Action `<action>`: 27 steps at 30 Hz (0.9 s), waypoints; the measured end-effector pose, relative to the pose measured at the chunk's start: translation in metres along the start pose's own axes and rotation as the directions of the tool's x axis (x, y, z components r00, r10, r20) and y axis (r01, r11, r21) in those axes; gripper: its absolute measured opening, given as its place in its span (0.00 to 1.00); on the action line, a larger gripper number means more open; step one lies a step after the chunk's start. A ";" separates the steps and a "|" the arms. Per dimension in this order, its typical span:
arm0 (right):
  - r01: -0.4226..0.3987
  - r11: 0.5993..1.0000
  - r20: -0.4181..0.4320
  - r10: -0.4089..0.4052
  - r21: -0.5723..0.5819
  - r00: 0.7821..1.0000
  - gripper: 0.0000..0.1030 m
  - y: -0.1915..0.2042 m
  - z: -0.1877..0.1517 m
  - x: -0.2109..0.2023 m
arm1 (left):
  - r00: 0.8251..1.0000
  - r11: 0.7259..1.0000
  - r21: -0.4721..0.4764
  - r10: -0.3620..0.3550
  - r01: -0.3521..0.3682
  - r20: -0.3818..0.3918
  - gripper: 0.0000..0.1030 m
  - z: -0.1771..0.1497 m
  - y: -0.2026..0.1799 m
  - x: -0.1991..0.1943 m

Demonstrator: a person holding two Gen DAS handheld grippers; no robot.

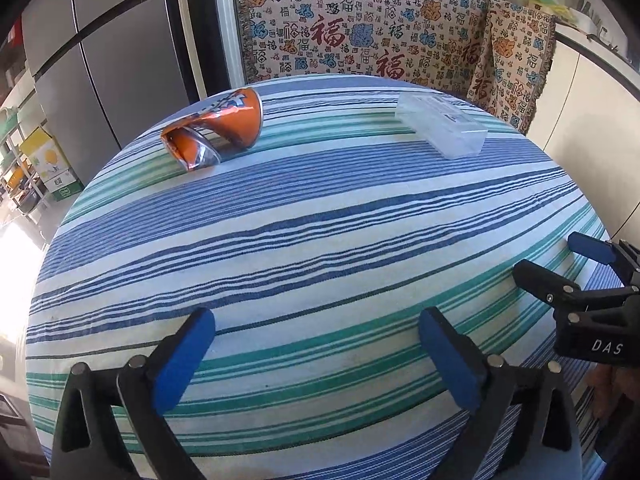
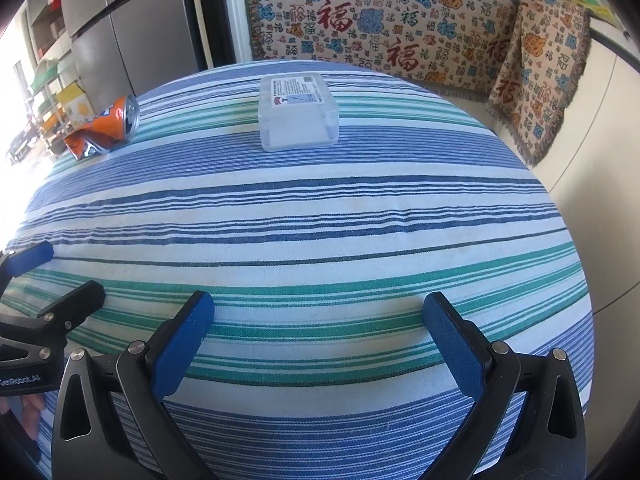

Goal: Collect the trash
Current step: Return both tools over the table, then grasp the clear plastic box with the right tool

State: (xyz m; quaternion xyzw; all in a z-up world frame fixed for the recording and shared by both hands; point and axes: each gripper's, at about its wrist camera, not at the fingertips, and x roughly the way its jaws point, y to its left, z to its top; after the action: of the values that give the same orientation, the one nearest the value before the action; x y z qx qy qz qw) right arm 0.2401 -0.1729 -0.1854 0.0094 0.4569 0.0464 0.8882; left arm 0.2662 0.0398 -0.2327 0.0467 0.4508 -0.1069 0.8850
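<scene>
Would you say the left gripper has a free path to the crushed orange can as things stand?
Probably yes. The left gripper is open, and only bare striped tablecloth lies between it and the crushed orange can. The clear plastic box sits well off to the right, out of the way.

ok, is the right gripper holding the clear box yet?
No: the right gripper is open and empty, with the clear plastic box lying far ahead on the striped tablecloth.

Woven striped cloth (image 2: 320, 208) is covering the desk, looking matt and slightly coarse. The crushed can (image 1: 216, 132) at upper left is showing glossy orange paint over shiny bare metal. The clear box (image 2: 298, 112) is looking like smooth, frosted plastic. Each tool's fingers (image 1: 180, 360) are wearing matt blue pads on black plastic.
</scene>
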 end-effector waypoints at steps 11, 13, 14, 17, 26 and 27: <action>-0.003 1.000 0.000 0.003 -0.001 1.000 1.00 -0.001 0.000 0.000 | 1.000 1.000 0.000 0.000 0.000 0.000 1.00 0.000 0.000 -0.001; -0.007 1.000 -0.001 0.007 -0.003 1.000 1.00 -0.001 0.000 -0.001 | 1.000 1.000 0.010 -0.007 0.007 -0.001 1.00 -0.002 0.000 -0.002; -0.011 1.000 -0.001 0.011 -0.001 1.000 1.00 -0.002 0.000 -0.001 | 1.000 0.999 0.027 -0.017 0.017 -0.006 1.00 -0.002 0.000 -0.002; -0.045 0.998 -0.027 0.043 -0.050 0.999 1.00 0.001 0.010 0.007 | 0.998 0.997 0.067 -0.047 0.049 -0.039 1.00 0.000 0.007 -0.001; -0.065 0.995 -0.033 0.063 -0.071 0.997 1.00 0.026 0.101 0.074 | 1.000 0.999 0.039 -0.028 0.029 -0.009 1.00 0.006 0.019 0.003; -0.063 0.996 -0.016 0.062 -0.062 0.998 1.00 0.024 0.106 0.078 | 1.000 0.999 0.038 -0.029 0.029 -0.005 1.00 0.006 0.020 0.003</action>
State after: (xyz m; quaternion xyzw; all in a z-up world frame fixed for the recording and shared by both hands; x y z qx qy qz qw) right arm 0.3693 -0.1391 -0.1853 -0.0043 0.4608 0.0885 0.8831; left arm 0.2773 0.0577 -0.2320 0.0574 0.4512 -0.1281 0.8813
